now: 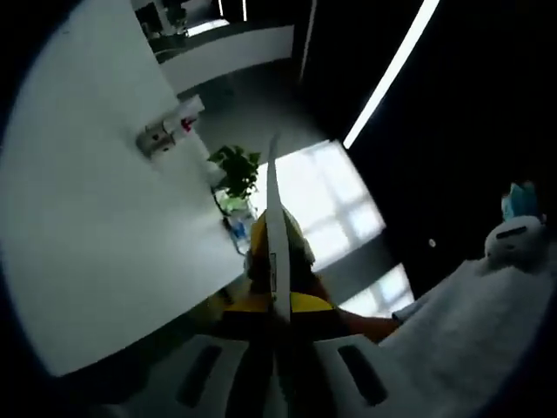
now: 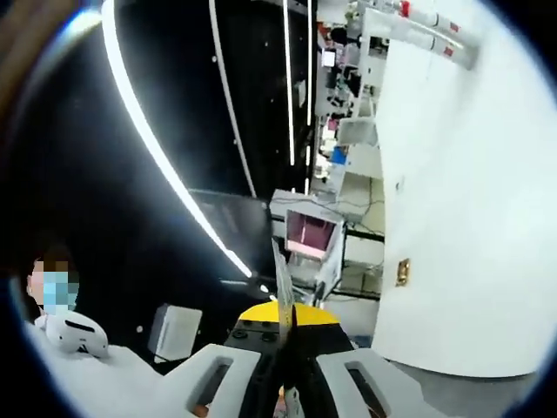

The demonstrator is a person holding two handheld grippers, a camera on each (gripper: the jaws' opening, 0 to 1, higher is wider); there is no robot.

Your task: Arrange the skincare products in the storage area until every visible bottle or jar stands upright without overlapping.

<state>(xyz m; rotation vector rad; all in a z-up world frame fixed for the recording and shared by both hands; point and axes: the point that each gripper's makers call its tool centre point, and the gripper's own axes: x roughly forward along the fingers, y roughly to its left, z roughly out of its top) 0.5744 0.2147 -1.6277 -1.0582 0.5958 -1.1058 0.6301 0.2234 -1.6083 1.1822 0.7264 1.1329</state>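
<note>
The left gripper (image 1: 277,287) and right gripper (image 2: 287,340) are seen pressed together on nothing, raised toward ceiling lights (image 1: 392,70).

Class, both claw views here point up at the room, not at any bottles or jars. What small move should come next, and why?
Probably tilt both claws down toward the work surface. The left claw faces a white wall, a plant and a ceiling light; the right claw faces a wall and a light strip. Both look shut, and no product is in sight to arrange.

white wall (image 2: 470,192) close right; left open
</note>
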